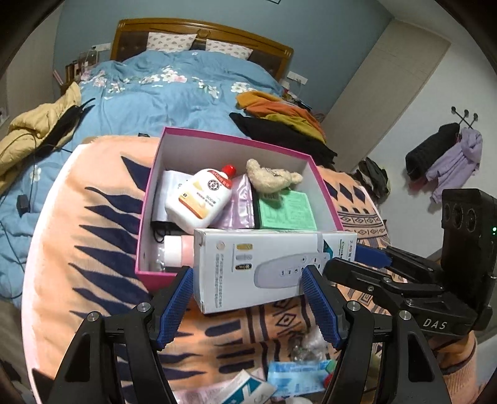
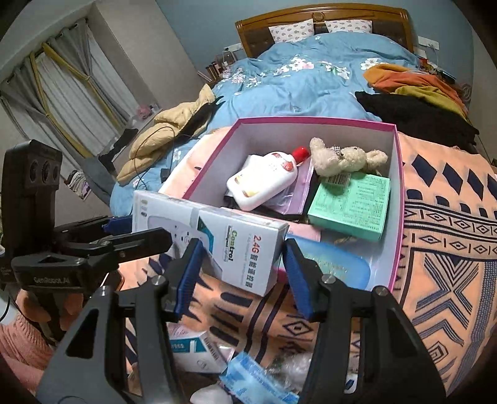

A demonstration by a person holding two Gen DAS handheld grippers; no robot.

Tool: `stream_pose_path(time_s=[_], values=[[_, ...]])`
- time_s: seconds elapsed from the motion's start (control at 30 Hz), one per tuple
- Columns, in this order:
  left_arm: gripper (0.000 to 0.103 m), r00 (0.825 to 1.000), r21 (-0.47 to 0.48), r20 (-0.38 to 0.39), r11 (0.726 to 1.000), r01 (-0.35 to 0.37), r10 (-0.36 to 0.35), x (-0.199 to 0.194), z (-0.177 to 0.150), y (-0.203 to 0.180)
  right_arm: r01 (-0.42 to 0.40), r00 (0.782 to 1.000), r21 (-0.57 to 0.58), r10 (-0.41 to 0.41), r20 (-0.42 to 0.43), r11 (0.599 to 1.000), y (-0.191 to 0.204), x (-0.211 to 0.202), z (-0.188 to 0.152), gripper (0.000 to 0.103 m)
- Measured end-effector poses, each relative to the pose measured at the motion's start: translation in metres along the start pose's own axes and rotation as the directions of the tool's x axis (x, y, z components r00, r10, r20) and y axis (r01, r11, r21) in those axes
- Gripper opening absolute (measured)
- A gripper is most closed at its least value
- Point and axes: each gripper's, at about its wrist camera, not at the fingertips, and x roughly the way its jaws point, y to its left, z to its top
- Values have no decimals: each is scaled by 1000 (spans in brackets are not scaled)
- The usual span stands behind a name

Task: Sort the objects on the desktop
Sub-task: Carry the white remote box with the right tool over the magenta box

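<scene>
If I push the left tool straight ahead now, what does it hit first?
Probably the white rectangular cardboard remote-control box, already sitting between the left tool pads; beyond it is the pink-edged open storage box. Depth is uncertain.

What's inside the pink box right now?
The pink box holds a white red-capped bottle, plush bear, green carton, lilac pouch and blue case. The white remote box hides the near corner.

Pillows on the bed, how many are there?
2. One pillow leans on the headboard's left half, the other pillow on its right half. The quilt could hide more.
</scene>
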Motion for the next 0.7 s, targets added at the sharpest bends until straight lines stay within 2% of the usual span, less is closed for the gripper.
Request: stream_pose_path(time_s=[0.7], values=[[72,993,-56,-109,997,-56,50,68,17,30,32,994,32,-28,-109,999,-31,67,15,56]])
